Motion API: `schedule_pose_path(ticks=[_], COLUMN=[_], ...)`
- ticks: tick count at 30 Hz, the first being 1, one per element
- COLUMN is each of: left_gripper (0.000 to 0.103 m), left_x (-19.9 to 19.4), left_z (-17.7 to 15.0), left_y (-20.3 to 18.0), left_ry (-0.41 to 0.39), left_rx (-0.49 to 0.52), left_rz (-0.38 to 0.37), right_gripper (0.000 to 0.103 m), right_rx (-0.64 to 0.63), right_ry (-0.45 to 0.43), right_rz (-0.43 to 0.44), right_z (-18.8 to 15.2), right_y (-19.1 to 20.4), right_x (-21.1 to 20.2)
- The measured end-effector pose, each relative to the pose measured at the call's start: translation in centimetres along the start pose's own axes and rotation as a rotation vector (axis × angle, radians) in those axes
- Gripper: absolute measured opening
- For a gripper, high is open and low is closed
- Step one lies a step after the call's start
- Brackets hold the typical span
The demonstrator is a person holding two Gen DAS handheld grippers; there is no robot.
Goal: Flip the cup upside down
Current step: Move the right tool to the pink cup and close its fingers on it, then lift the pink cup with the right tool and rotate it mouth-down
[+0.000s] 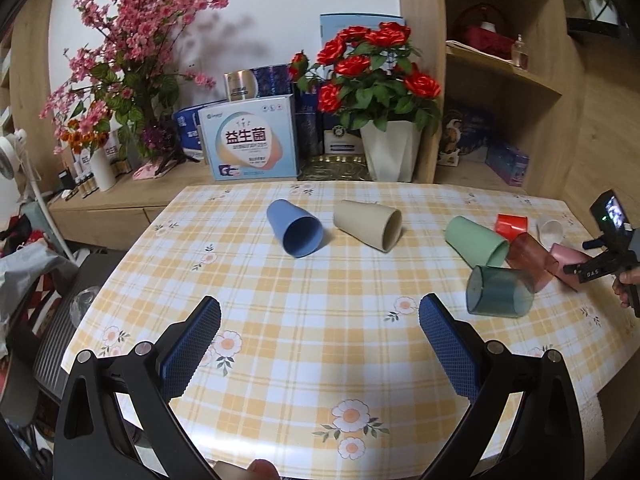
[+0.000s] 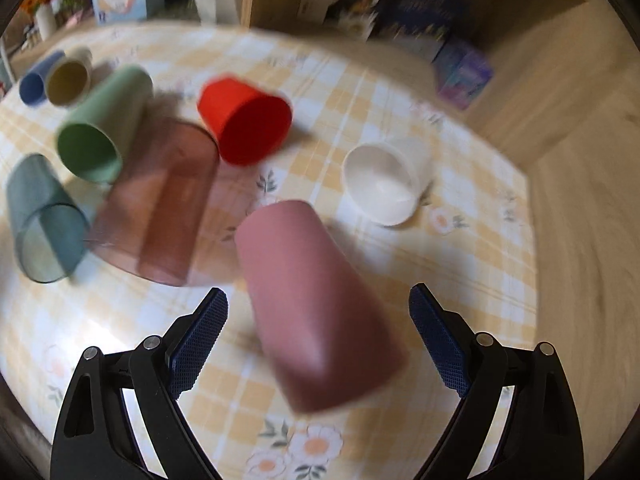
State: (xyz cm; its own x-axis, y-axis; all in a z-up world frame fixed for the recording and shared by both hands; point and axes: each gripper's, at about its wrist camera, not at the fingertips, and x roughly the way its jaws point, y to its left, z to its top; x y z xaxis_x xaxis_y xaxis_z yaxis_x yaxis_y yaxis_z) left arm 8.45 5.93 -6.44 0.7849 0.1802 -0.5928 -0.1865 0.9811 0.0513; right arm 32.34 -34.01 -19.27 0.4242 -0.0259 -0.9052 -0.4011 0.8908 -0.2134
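Several cups lie on their sides on the checked tablecloth [image 1: 304, 304]. A pink cup [image 2: 316, 304] lies between the open fingers of my right gripper [image 2: 318, 312], base toward me; the jaws stand wide and do not touch it. The right view is blurred. Beyond it lie a translucent red cup [image 2: 160, 204], a teal cup [image 2: 44, 220], a green cup [image 2: 100, 124], a red cup [image 2: 244, 120] and a white cup [image 2: 384, 184]. My left gripper [image 1: 320, 320] is open and empty over the table's near side. A blue cup [image 1: 296, 228] and a beige cup [image 1: 370, 222] lie farther back.
Flower pots [image 1: 390, 152], boxes [image 1: 250, 140] and a vase stand on the wooden sideboard behind the table. Wooden shelves [image 1: 504, 68] rise at the right. The right gripper with its camera [image 1: 612, 248] shows at the table's right edge in the left wrist view.
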Motion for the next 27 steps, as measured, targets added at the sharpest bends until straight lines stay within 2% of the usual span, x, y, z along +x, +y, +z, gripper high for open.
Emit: schedule_pose_path(ticks=[4,7,10,12,16,22,27], left_gripper=[0.097,0.097,0.097,0.097,0.097,0.097,0.097], left_x=[0.8,1.5,2.1,2.4,2.3,1.8,1.2], left_z=[0.2,0.1,-0.1,-0.2,-0.2,-0.4,-0.4], left_y=[0.4,0.3,-0.1,-0.5,-0.8,-0.4,0.2], left_ry=[0.017,0.034,0.052,0.059,0.051,0.040,0.022], left_rx=[-0.028,-0.033,-0.028,-0.024,-0.023,-0.040,-0.056], left_rz=[0.011,0.007,-0.006,-0.021,-0.044,-0.064,-0.088], right_gripper=[0.089,0.088,0.074,0.072,0.069,0.068,0.067], right_rx=[-0.021,0.046,0.117,0.156,0.215,0.387,0.452], right_ry=[0.120,0.144,0.154,0.157,0.130,0.019,-0.037], right_rz=[0.016,0.064,0.116,0.139,0.161,0.191,0.219], right_z=[0.5,0.1,-0.4,-1.0,-2.3,-4.6,-5.4], right_y=[0.1,-0.8,-1.8,-2.2,-2.5,-2.8,-2.2], right_x=[3.2,3.7,3.5,3.2,1.9,-1.9,-4.6])
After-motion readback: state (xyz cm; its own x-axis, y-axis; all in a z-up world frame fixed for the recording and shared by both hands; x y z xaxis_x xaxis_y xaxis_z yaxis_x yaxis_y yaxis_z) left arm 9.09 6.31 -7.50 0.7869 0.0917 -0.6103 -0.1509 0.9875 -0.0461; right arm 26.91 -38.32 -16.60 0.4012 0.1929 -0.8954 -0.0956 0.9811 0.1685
